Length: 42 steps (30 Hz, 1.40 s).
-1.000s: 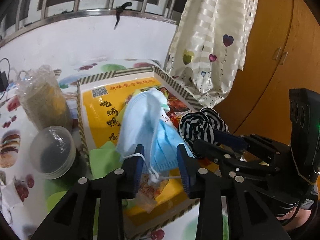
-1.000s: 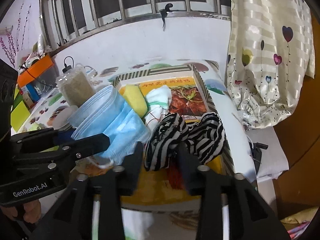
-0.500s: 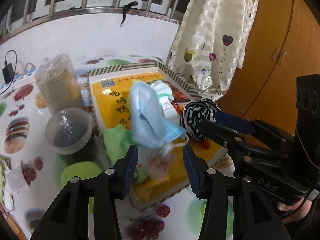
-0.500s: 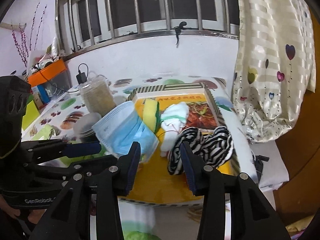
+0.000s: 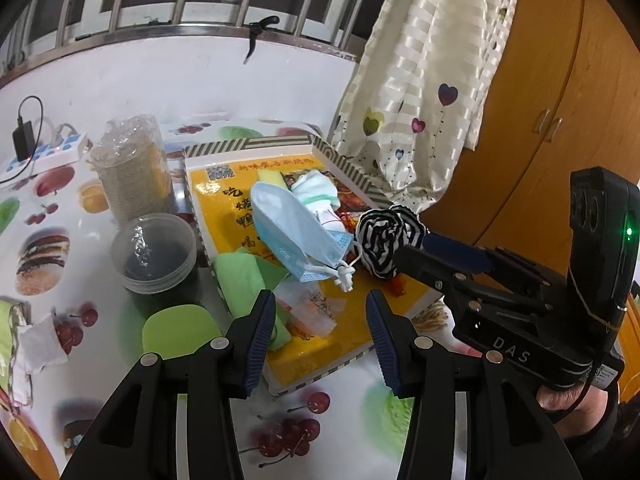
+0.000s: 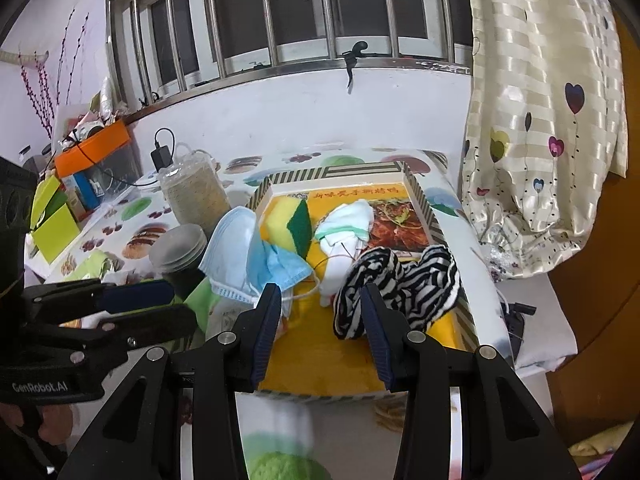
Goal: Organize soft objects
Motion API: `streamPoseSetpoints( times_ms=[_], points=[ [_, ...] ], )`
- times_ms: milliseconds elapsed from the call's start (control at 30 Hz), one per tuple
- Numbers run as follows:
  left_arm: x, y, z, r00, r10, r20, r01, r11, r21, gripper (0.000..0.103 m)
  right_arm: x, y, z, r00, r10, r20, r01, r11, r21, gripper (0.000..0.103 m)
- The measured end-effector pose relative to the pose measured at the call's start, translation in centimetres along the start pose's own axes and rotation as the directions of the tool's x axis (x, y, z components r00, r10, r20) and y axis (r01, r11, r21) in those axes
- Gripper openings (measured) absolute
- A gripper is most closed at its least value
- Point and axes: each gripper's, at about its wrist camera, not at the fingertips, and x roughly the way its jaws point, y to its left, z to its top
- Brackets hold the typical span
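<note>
Crowded tray point(image 6: 424, 200), open near end

Face mask point(image 6: 256, 256), sponge point(image 6: 288, 224) and striped cloth point(image 6: 400, 284) fill its far half; jars point(image 5: 154, 252) crowd the left.

"DAS" is printed in pale letters on the black right gripper point(image 5: 442, 264); "GenRobot.AI" marks the left gripper point(image 6: 152, 308). Red and black Chinese characters and a QR code cover the yellow tray point(image 5: 224, 200), too small to read with certainty.
</note>
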Motion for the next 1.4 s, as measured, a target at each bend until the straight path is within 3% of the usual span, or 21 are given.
streamPoseSetpoints(
  times_ms=[733,1400],
  points=[
    [-5.7,0.0,-2.0,0.996,0.059,0.070,-0.060,0.998,0.019,0.046,-4.8,4.7,-0.9,0.999,0.037,0.024,-0.036,0.997,-0.063,0.043],
    [-8.5,2.9,-3.7,0.986,0.137,0.097,-0.134,0.990,-0.042,0.046,-5.0,9.2,-1.3,0.993,0.118,0.014,-0.115,0.984,-0.134,0.043]
  ],
)
